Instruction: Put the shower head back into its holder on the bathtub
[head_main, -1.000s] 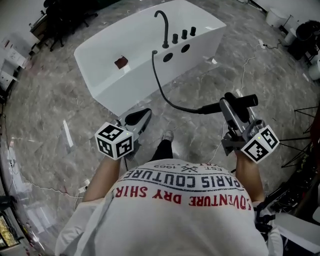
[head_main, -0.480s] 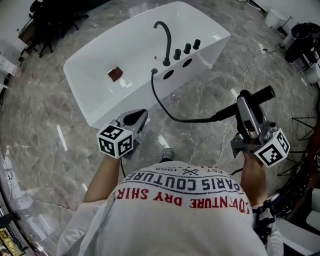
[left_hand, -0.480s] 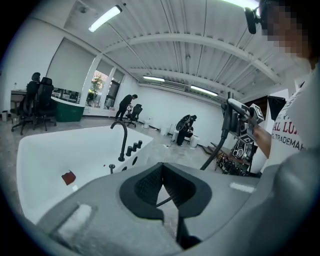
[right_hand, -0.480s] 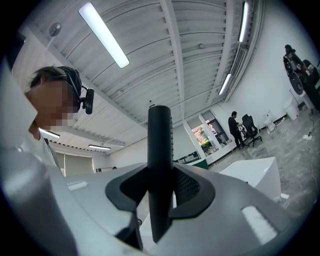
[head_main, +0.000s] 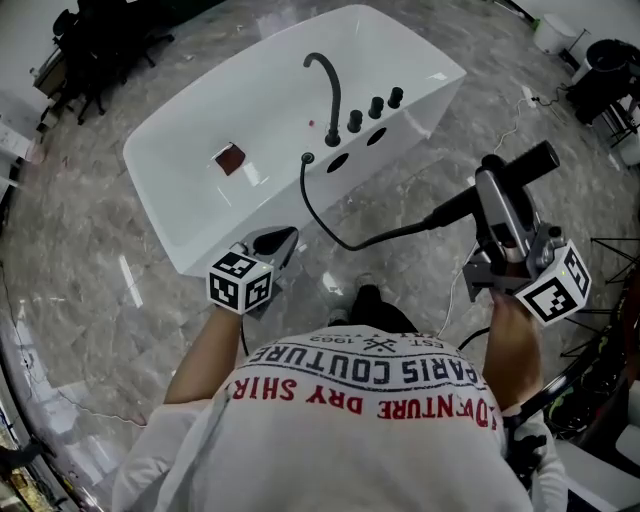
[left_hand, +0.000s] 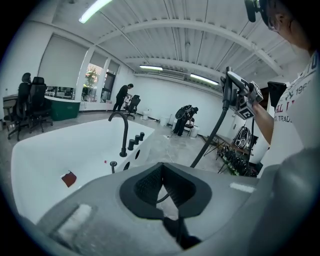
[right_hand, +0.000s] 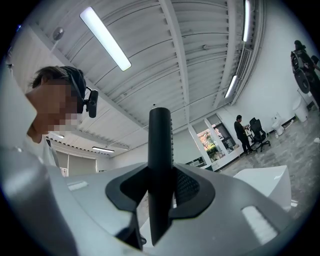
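R gripper (head_main: 493, 192) is pinching shower head (head_main: 522, 167) mid-right, L gripper (head_main: 277, 241) is sitting closed, empty; hose (head_main: 340, 238) pulling taut could be yanking it loose.

the slim black shower head (head_main: 528, 166) is off the tub, clamped crosswise in the right gripper (head_main: 492, 195) above the floor. its black hose (head_main: 352, 246) sags in a loop to a small fitting (head_main: 307, 158) on the rim of the white bathtub (head_main: 200, 130), beside the curved spout (head_main: 326, 75).

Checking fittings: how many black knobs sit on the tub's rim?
3, in a row on the bathtub rim: one knob beside the faucet, one in the middle, one at the far end.
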